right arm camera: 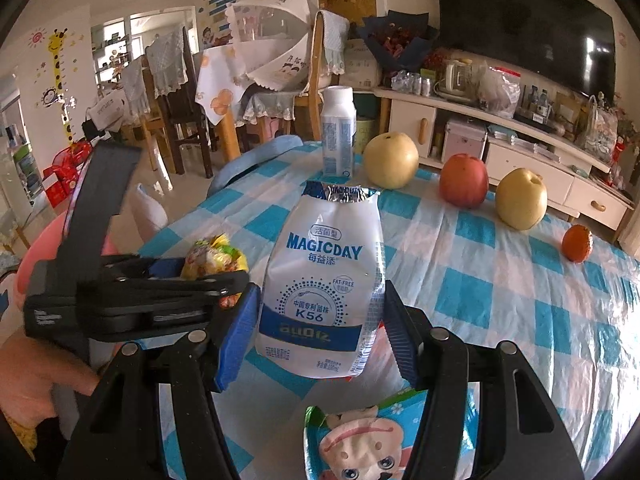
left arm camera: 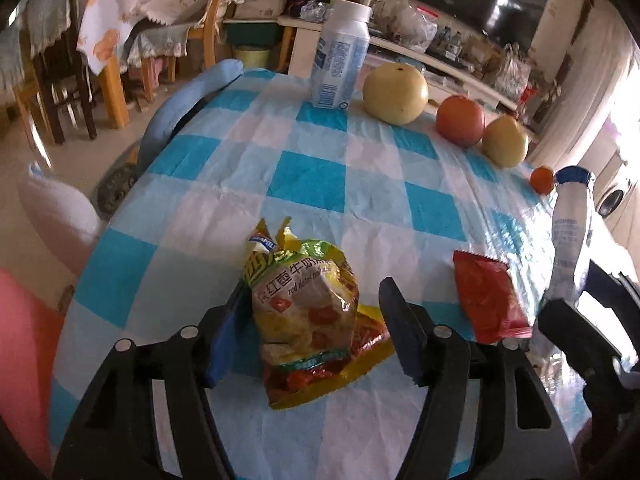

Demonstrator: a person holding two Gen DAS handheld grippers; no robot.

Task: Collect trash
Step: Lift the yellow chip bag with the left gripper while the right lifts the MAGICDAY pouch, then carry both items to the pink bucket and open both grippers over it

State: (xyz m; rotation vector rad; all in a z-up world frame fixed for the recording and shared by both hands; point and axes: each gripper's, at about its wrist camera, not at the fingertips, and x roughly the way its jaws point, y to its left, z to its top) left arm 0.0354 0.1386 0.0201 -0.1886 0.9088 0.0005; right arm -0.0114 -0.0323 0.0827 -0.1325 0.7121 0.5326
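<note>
Between the right gripper (right arm camera: 320, 344) jaws: white yogurt bottle (right arm camera: 322, 284), upright, clamped at both sides. Between the left gripper (left arm camera: 312, 332) jaws, spread wide: yellow snack bag (left arm camera: 308, 316) flat on the checked worktop (left arm camera: 304, 176), touching neither. Just right: red wrapper (left arm camera: 490, 300).

A white MAGICDAY drink bottle (right arm camera: 320, 280) stands upright between the blue pads (right arm camera: 236, 336) of the right tool (right arm camera: 320, 340) on a desk (right arm camera: 520, 300) covered in blue-and-white check.

At left, the left tool (right arm camera: 168, 292) sits by a yellow snack bag (right arm camera: 214, 258); a cartoon-printed wrapper (right arm camera: 360, 440) lies below the bottle, with a carton, two pears, an apple and a small orange fruit behind.
</note>
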